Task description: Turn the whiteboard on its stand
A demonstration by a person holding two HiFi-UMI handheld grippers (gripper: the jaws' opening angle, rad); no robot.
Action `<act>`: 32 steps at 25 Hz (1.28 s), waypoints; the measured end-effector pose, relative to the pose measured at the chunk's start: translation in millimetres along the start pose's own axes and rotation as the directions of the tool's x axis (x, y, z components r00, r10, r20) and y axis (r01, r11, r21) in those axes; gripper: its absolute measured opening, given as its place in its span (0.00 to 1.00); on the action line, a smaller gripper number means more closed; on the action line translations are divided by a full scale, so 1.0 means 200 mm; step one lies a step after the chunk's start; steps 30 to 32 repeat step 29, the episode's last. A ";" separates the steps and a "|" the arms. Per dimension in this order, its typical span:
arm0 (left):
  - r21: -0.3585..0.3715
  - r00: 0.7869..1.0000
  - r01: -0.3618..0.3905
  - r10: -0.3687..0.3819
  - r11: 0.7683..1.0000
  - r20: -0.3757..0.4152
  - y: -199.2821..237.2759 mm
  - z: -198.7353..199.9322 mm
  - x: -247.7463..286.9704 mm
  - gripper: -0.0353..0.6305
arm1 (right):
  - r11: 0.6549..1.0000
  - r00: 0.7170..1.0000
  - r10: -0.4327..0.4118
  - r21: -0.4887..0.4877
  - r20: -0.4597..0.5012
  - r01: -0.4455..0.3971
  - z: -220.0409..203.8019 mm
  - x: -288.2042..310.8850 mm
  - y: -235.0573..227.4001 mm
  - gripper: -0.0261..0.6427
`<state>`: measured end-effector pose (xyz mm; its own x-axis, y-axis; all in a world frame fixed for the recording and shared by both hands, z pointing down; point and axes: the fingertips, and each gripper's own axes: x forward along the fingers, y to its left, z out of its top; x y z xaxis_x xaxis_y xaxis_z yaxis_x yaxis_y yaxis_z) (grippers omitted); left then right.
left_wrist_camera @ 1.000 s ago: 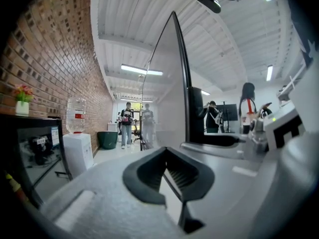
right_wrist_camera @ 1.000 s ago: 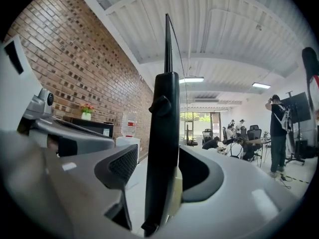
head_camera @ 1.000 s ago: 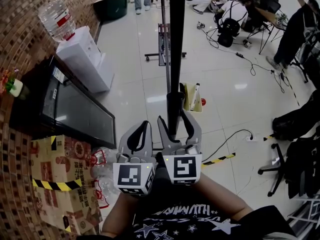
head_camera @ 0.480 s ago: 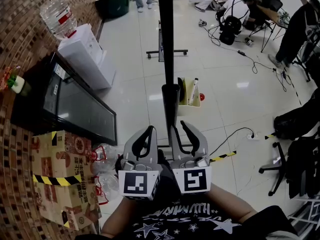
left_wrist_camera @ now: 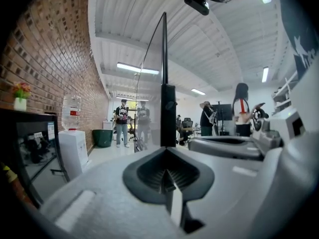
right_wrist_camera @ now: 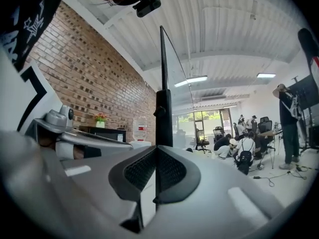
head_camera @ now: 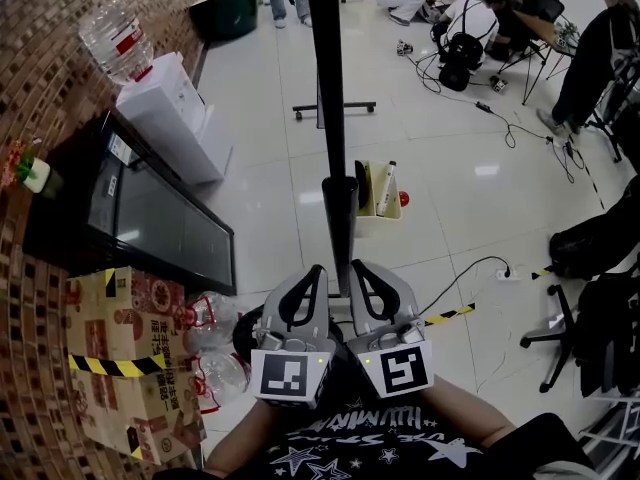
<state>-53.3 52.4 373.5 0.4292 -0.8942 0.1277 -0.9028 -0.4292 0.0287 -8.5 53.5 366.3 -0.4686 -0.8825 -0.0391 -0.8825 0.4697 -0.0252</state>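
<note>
Left gripper (head_camera: 314, 273), jaws together, empty; right gripper (head_camera: 360, 268) has just been closing, now pinched tight, seemingly on nothing. The whiteboard (head_camera: 326, 88) stands edge-on at twelve o'clock, just beyond both tips. Best press its edge squarely, low, and swing it slowly.

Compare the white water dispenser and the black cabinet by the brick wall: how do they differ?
The water dispenser is white; the black cabinet is dark with a glossy front. The water dispenser is narrow and upright; the black cabinet is long. The water dispenser carries a clear bottle, the black cabinet a small potted plant. Both stand against the brick wall.
</note>
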 end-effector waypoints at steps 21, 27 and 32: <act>0.035 0.999 0.046 -0.046 0.998 0.008 -0.02 0.04 0.13 0.06 | 0.998 0.999 -0.018 -0.062 -0.045 0.015 -0.03 0.07 -0.09 0.05; 0.036 0.999 0.050 -0.050 0.998 0.007 -0.02 0.04 0.15 0.06 | 0.998 0.998 -0.024 -0.053 -0.058 0.021 -0.04 0.09 -0.12 0.05; 0.037 0.999 0.052 -0.052 0.998 0.010 -0.02 0.05 0.16 0.06 | 0.998 0.998 -0.024 -0.054 -0.063 0.021 -0.05 0.09 -0.14 0.05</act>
